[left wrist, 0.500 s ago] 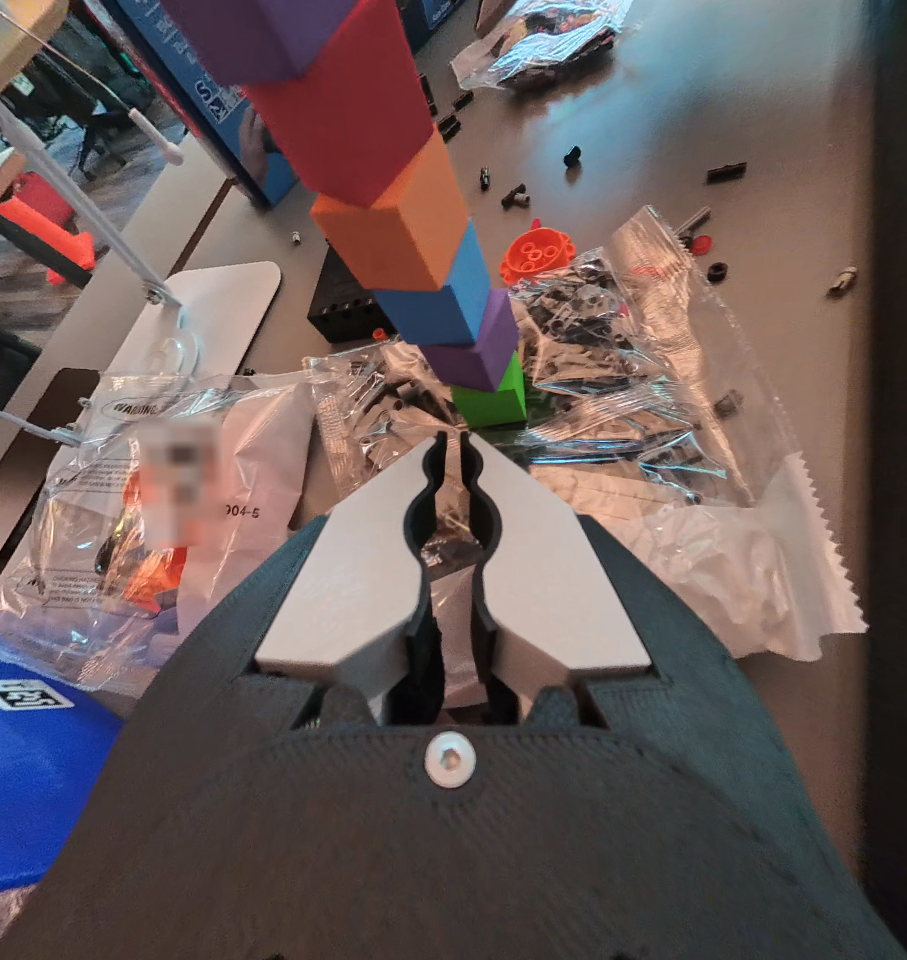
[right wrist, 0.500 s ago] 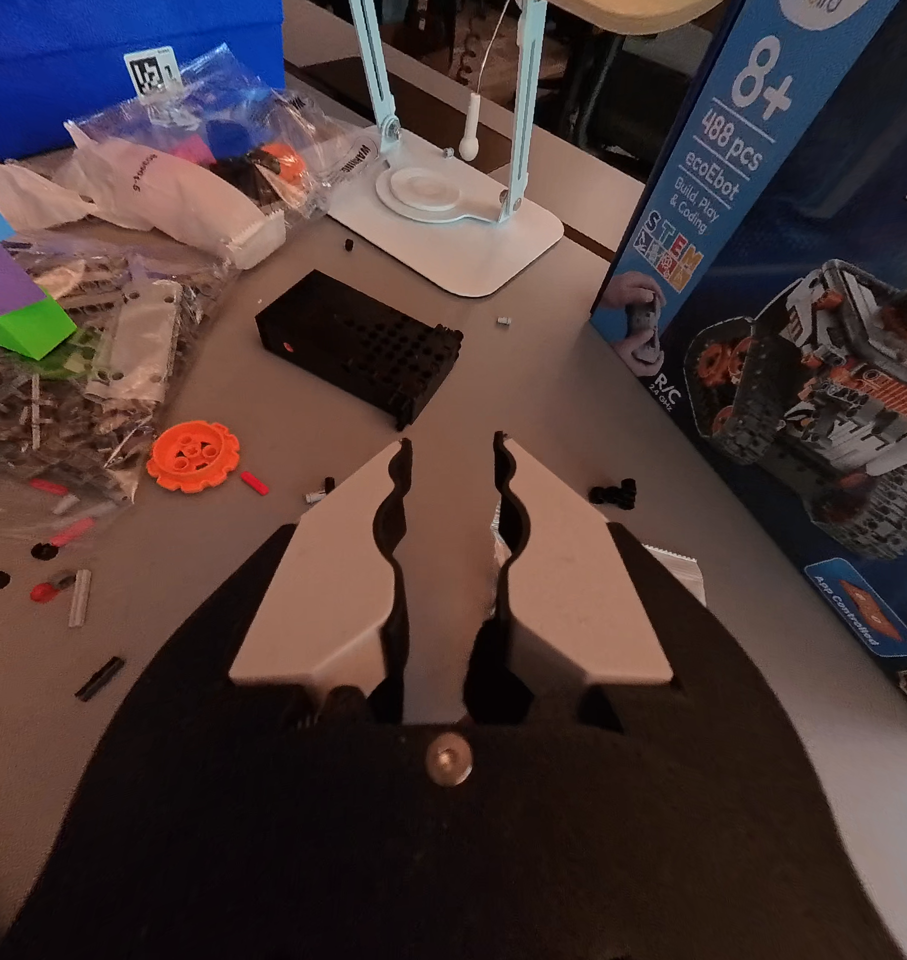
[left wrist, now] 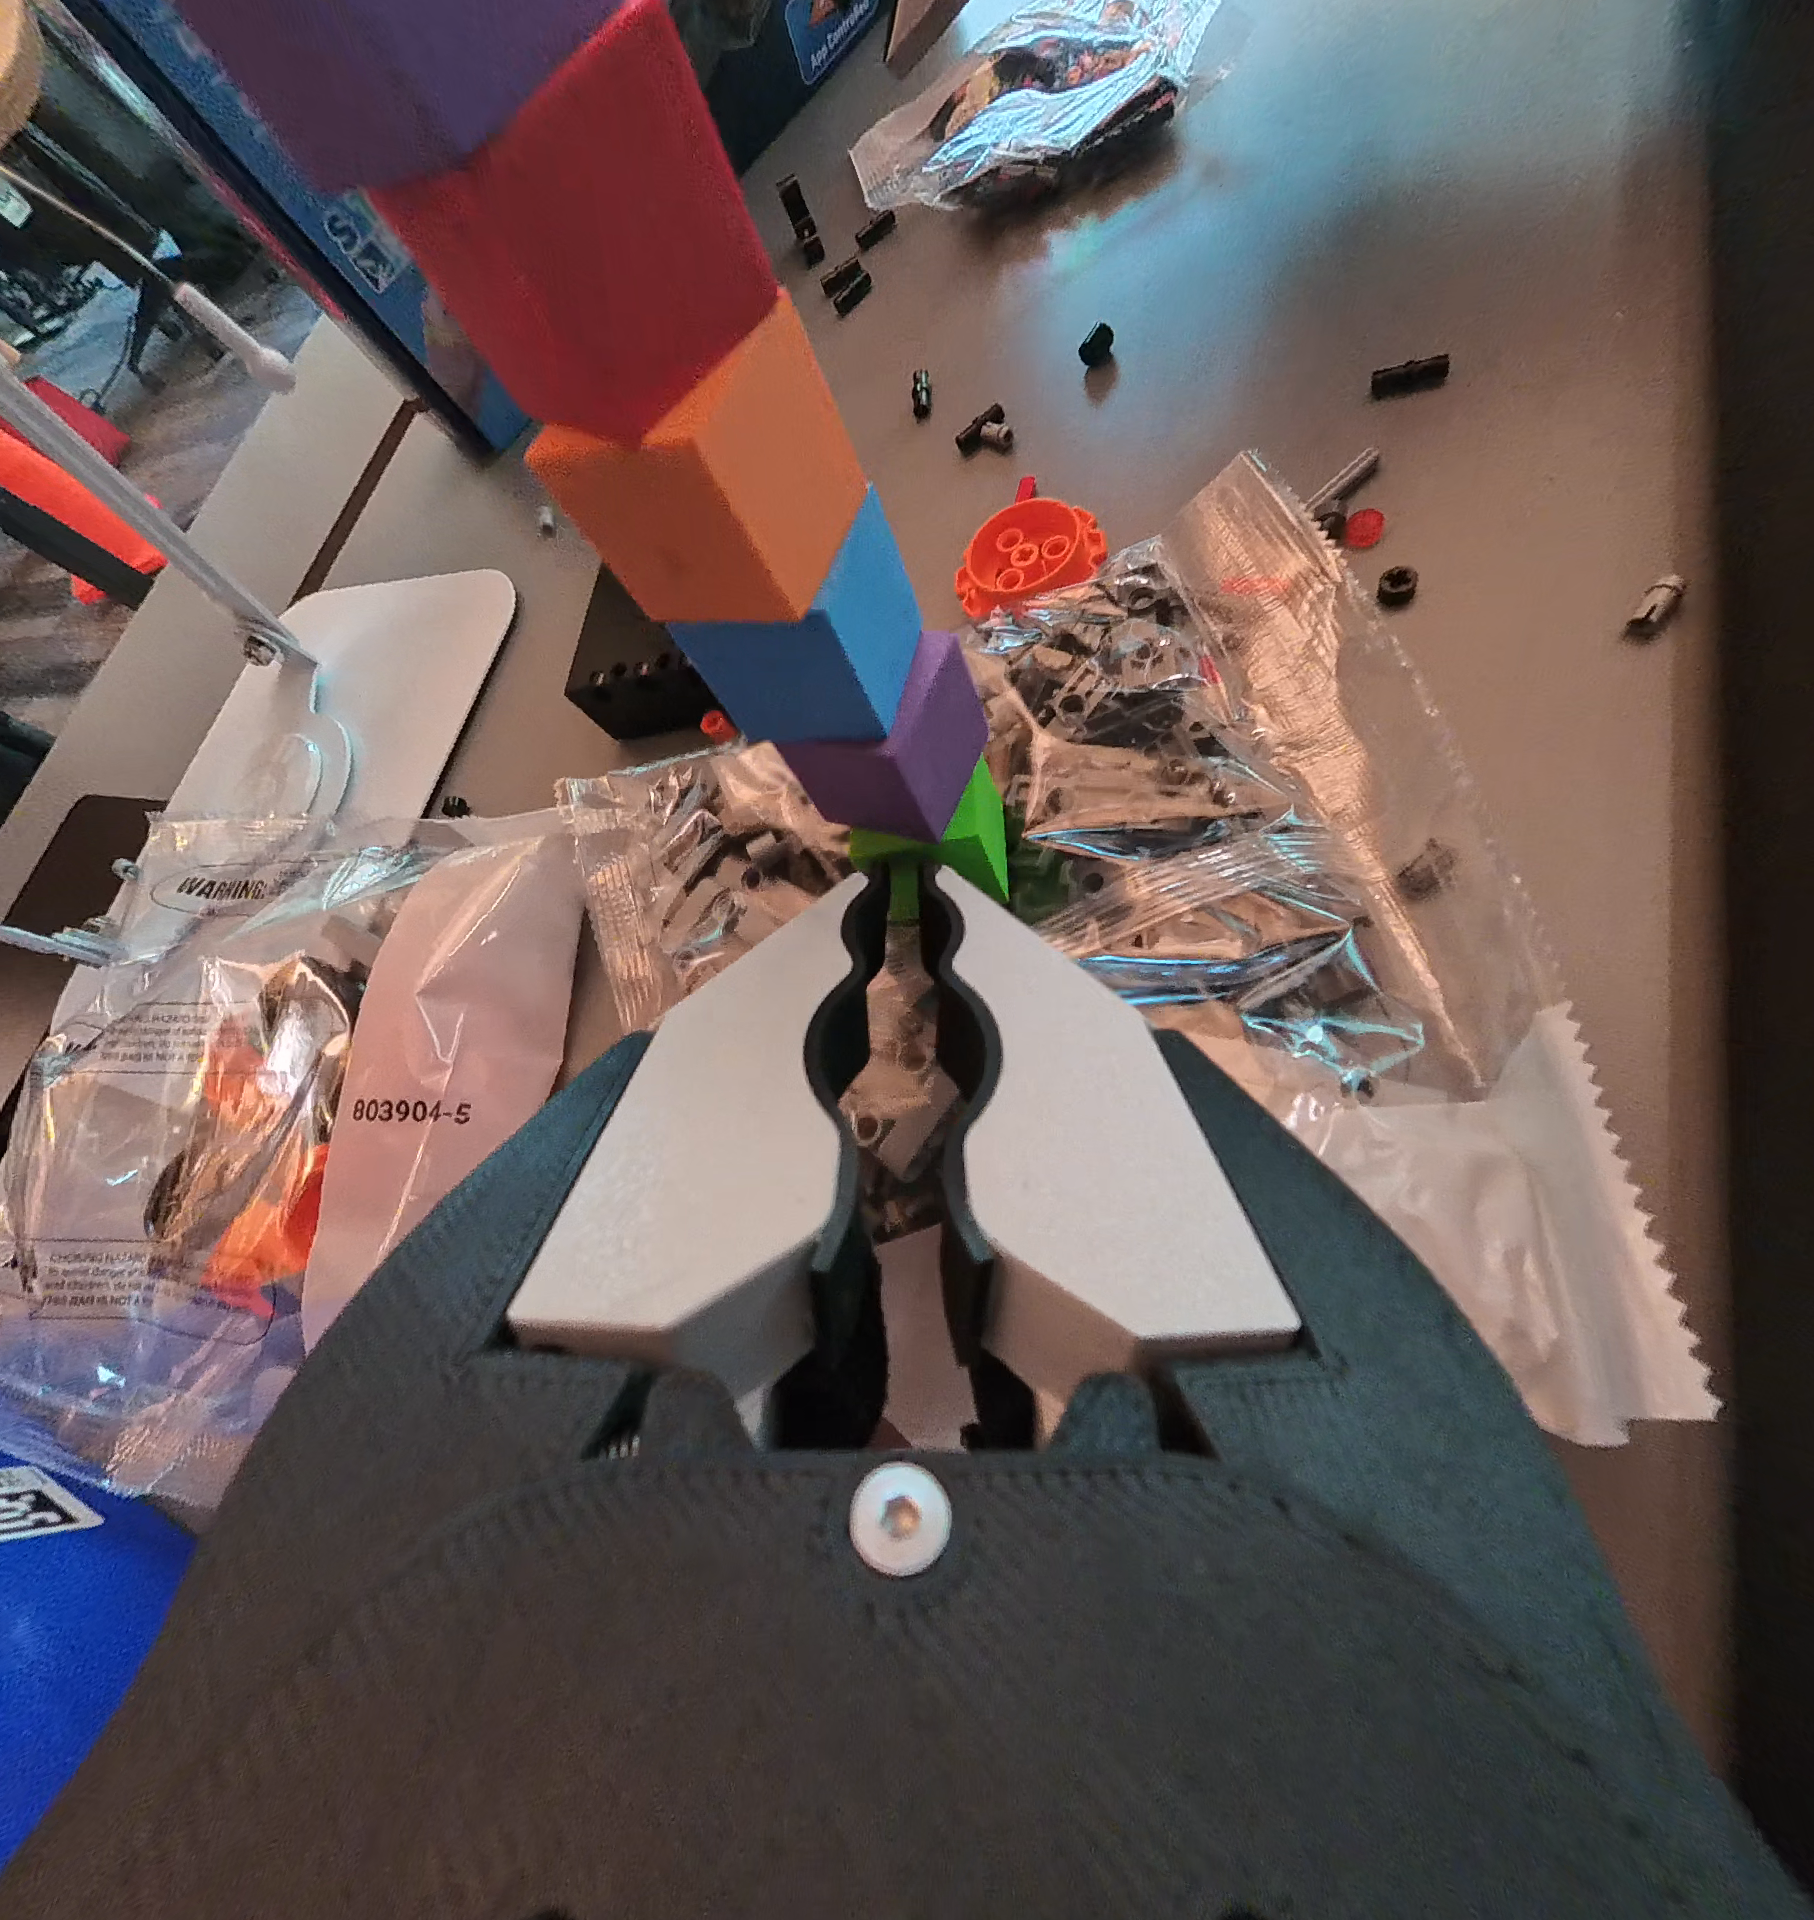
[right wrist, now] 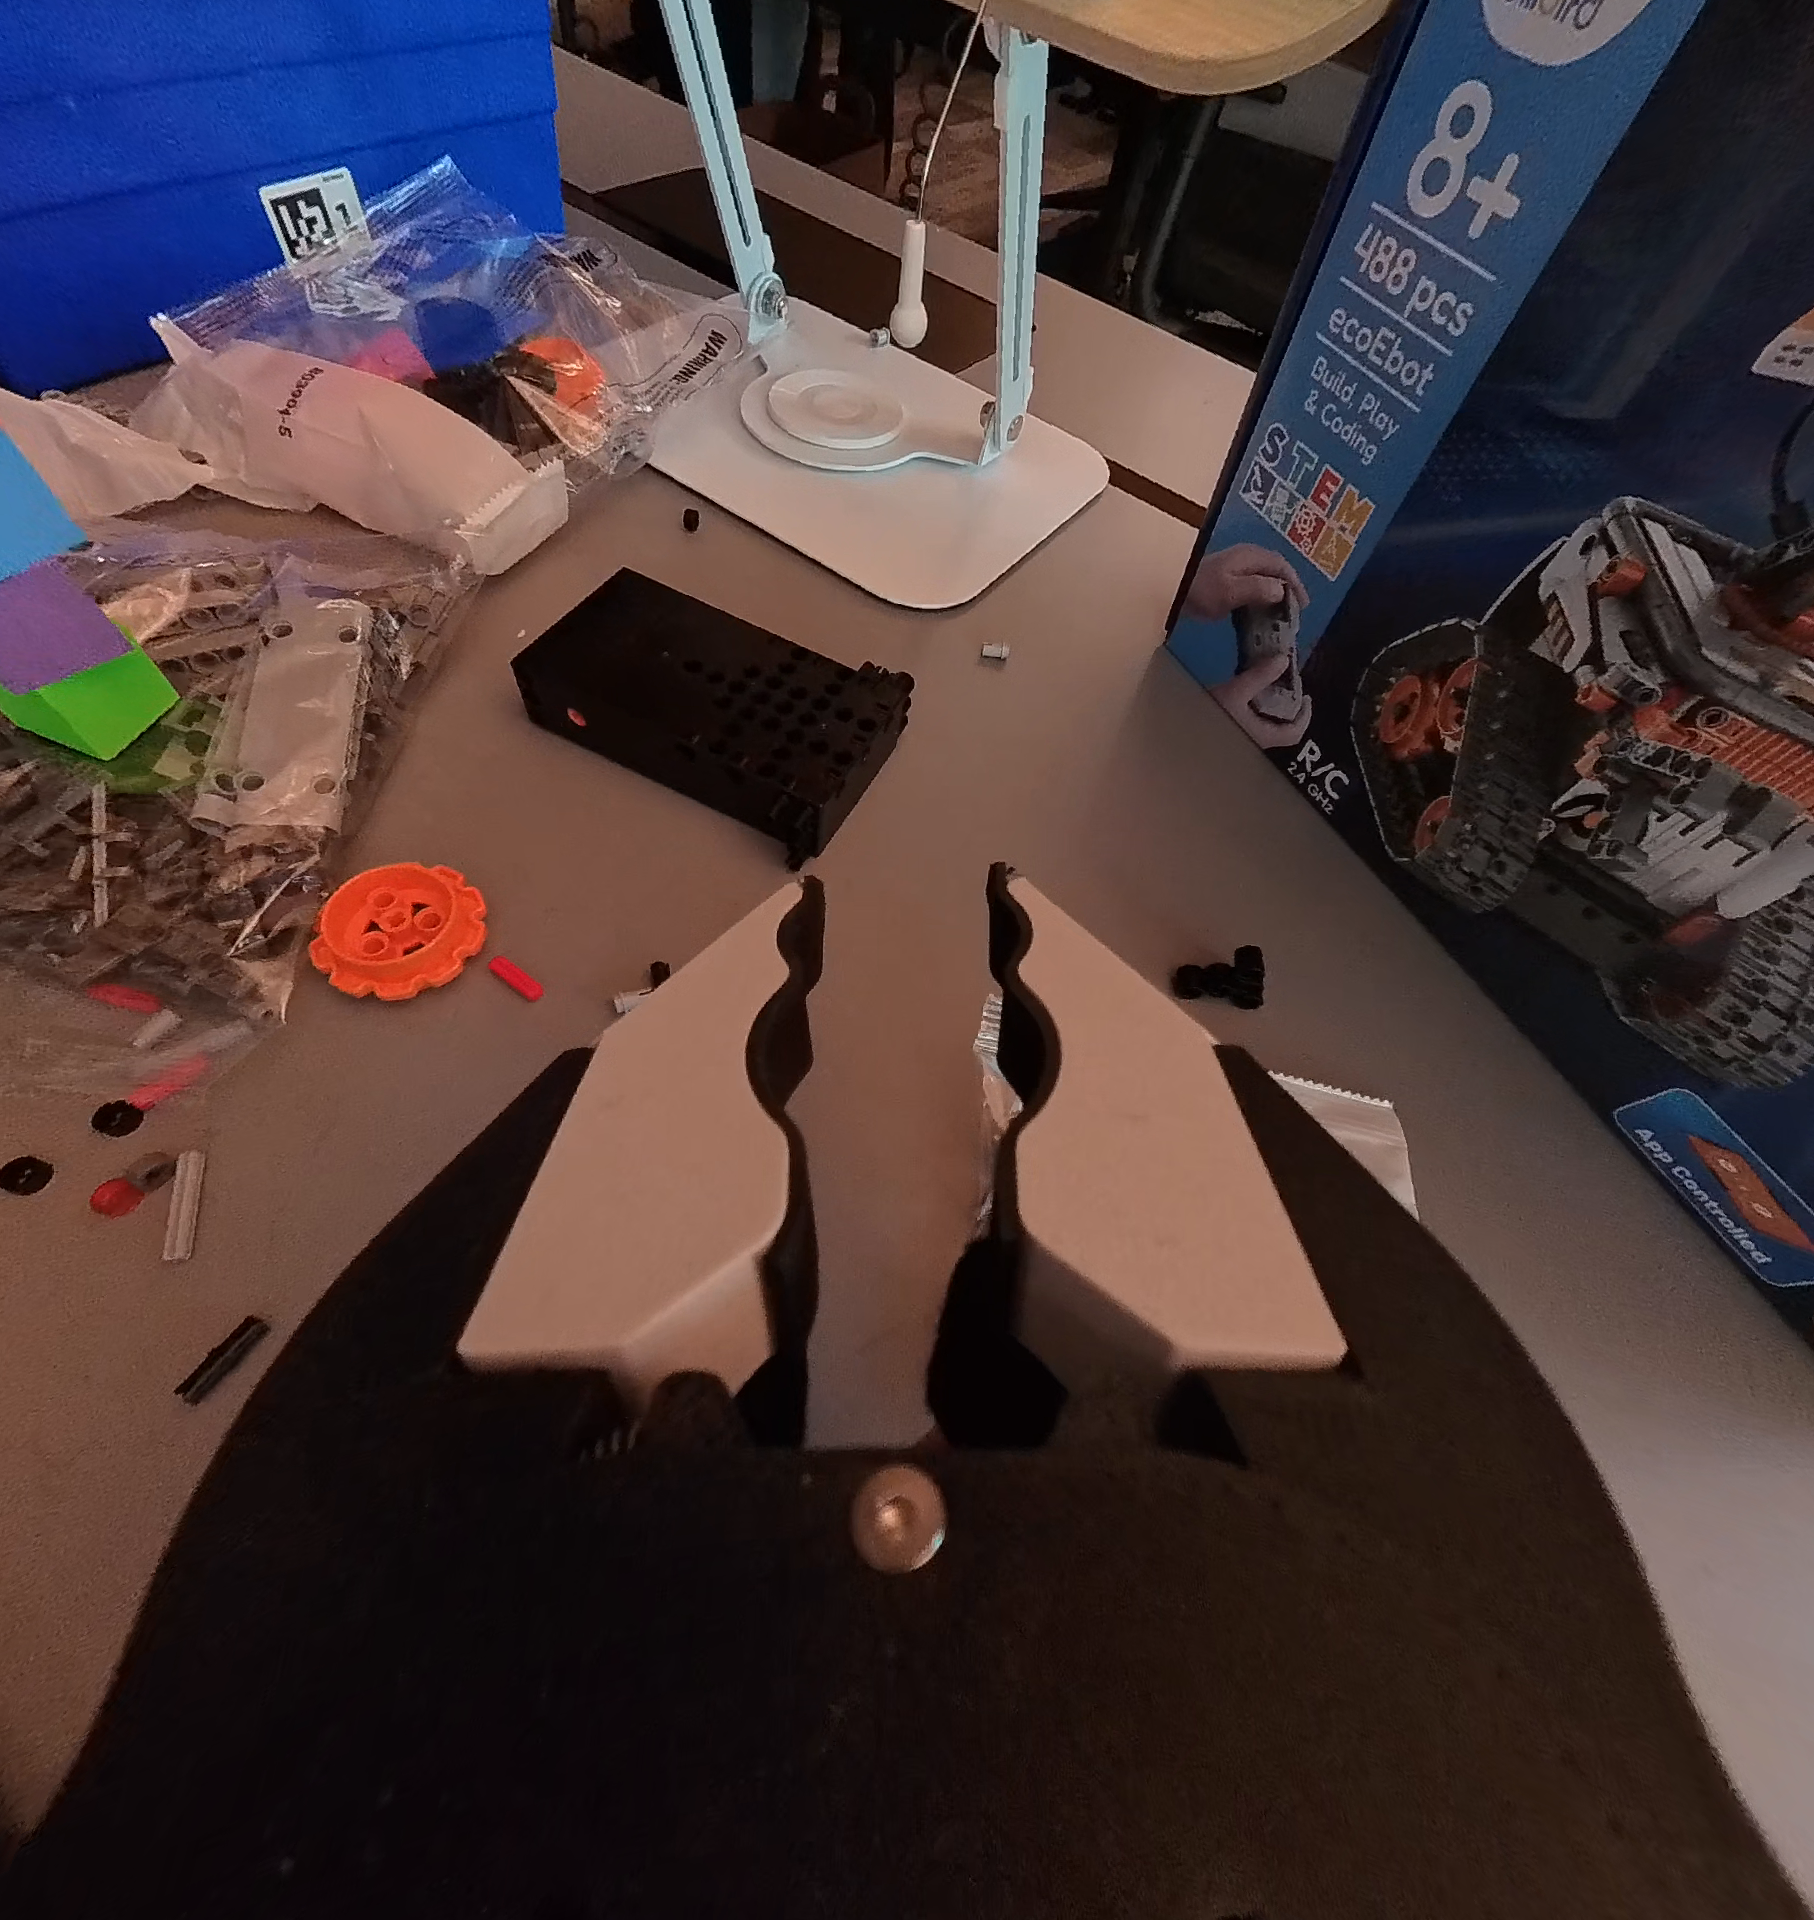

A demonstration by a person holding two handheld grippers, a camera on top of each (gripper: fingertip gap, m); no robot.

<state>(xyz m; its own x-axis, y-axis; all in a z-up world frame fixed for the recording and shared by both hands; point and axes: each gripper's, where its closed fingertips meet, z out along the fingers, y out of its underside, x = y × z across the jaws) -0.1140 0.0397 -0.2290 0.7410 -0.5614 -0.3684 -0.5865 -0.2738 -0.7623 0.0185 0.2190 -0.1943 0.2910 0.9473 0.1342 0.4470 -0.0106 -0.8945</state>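
Note:
A leaning tower of foam blocks (left wrist: 737,499) stands on clear plastic bags of parts (left wrist: 1225,831): green at the bottom (left wrist: 976,842), then purple, blue, orange, red and purple. My left gripper (left wrist: 898,883) points at the tower's base. Its tips sit just in front of the green block. Its jaws are nearly together with a thin slit between them, and hold nothing. The tower's lower blocks (right wrist: 20,582) show at the left edge of the right wrist view. My right gripper (right wrist: 903,883) is open and empty above bare table, just short of a black perforated box (right wrist: 716,707).
An orange gear (right wrist: 399,930) and small black and red pins lie loose on the table. A white lamp base (right wrist: 882,468) stands behind the black box. A tall blue toy-kit box (right wrist: 1557,623) stands at right, and a blue bin (right wrist: 207,104) at far left. One gripper's finger ends stand about 25 cm off the other's. The orange gear (right wrist: 399,930) is about 11 cm from my left fingertips. My left wrist view (left wrist: 1035,544) looks at it from another angle.
My left gripper has moved in closer to the tower, and its tips now overlap the green block's base. The right gripper has hardly moved.

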